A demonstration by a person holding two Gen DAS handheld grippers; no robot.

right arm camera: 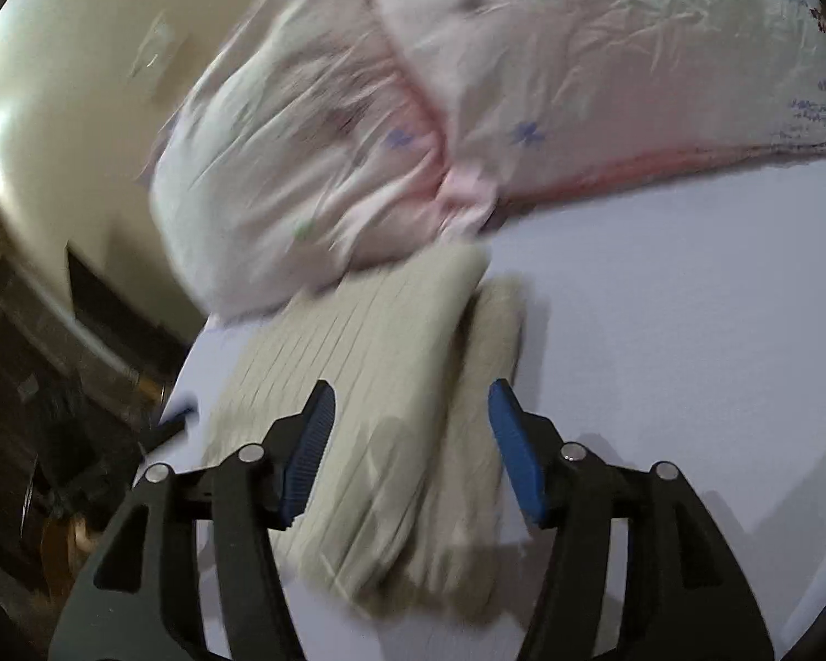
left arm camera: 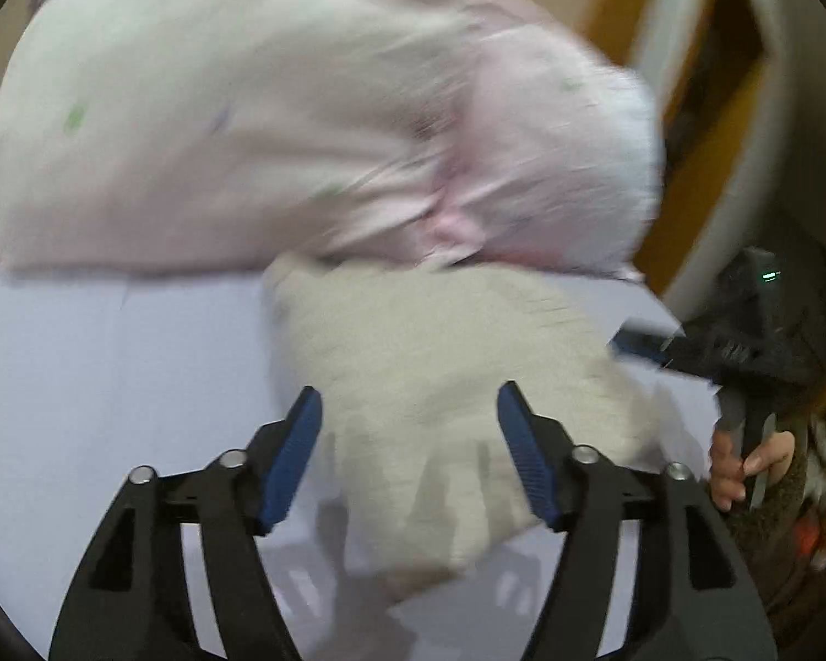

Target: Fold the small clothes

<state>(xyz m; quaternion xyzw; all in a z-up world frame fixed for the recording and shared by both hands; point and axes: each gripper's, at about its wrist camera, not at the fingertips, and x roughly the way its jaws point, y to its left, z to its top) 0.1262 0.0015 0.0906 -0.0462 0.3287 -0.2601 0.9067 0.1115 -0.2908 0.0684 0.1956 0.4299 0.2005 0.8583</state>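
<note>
Both tools are hanging wide open, holding nothing: left tool (left arm camera: 410, 454), right tool (right arm camera: 410, 449). Folded beige ribbed knit garment (right arm camera: 391, 413) is lying on the pale lavender bed sheet (right arm camera: 688, 341), beneath both tools, touching the pink floral pillow (right arm camera: 523, 82). Only the left view is catching the person's hand (left arm camera: 746, 462).

Bed sheet (right arm camera: 661, 341) is bare across the right side and toward the near right corner: open room there for a gripper. Far side is blocked by 2 bulky pillows (right arm camera: 468, 82) lying along the bed's far edge, touching each other. The folded beige garment (right arm camera: 391, 385) sits mid-bed toward the left edge, its far end touching the pillows, no gap there. Left gripper (left arm camera: 410, 451) and right gripper (right arm camera: 410, 440) both have jaws spread above the garment, nothing between them. Right gripper sits at the bed's right edge in the left wrist view, beside the garment. Both views are blurred.
</note>
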